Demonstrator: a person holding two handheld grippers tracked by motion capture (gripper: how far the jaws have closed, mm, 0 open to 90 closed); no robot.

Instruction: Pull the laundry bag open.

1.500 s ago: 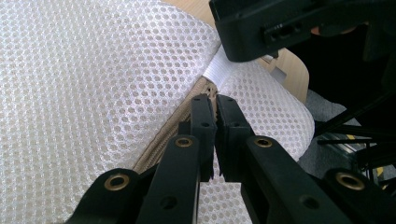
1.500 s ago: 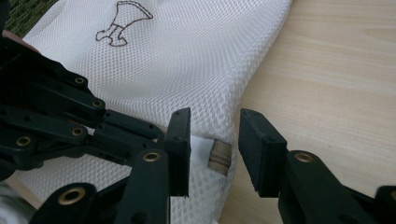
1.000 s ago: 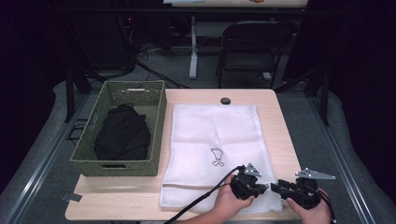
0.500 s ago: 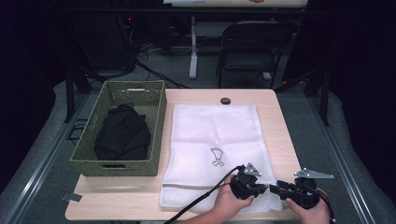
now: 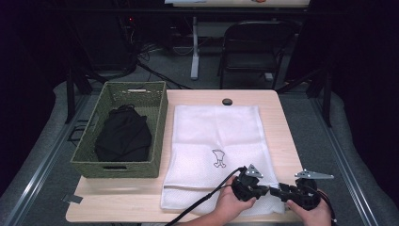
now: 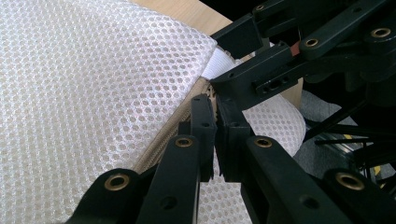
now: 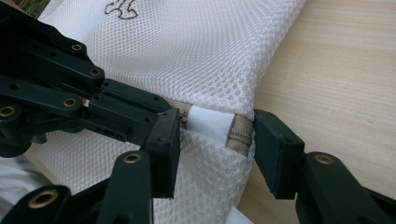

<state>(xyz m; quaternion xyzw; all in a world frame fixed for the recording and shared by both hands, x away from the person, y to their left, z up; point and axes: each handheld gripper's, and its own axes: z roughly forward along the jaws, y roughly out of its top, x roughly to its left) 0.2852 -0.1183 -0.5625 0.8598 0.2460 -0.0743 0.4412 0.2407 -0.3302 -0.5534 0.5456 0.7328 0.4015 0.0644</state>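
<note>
While the left gripper (image 5: 263,190) is clamped tight, its two black jaws are seen in the left gripper view pressed together on the tan zipper edge (image 6: 187,116) of a white mesh bag (image 5: 214,150). That gripper (image 6: 215,140) is held at the near right corner of the bag, close to the person's edge of the table (image 5: 277,136). Just beside it, the right gripper (image 5: 277,192) is brought in from the right, tip to tip with the left one. Its jaws are kept partly apart: in the right gripper view a white tab (image 7: 208,123) and the tan zipper end (image 7: 240,135) lie between them, the right jaw just at the tan end and the left jaw near the tab; no firm squeeze can be made out there. The right gripper (image 7: 217,140) is thus set around the corner of the bag, not closed on it.

The mesh bag is laid flat on the table, with a small dark drawing (image 5: 219,158) printed near its middle. It is stretched from the near edge toward the far edge, where a small black round object (image 5: 227,101) is placed just beyond it. To the left of the bag, touching or nearly touching its side, a green woven basket (image 5: 89,155) is set, and a black cloth (image 5: 123,136) is bundled inside it. Both hands are seen entering from the bottom of the high view, a cable trailing from the left gripper.
</note>
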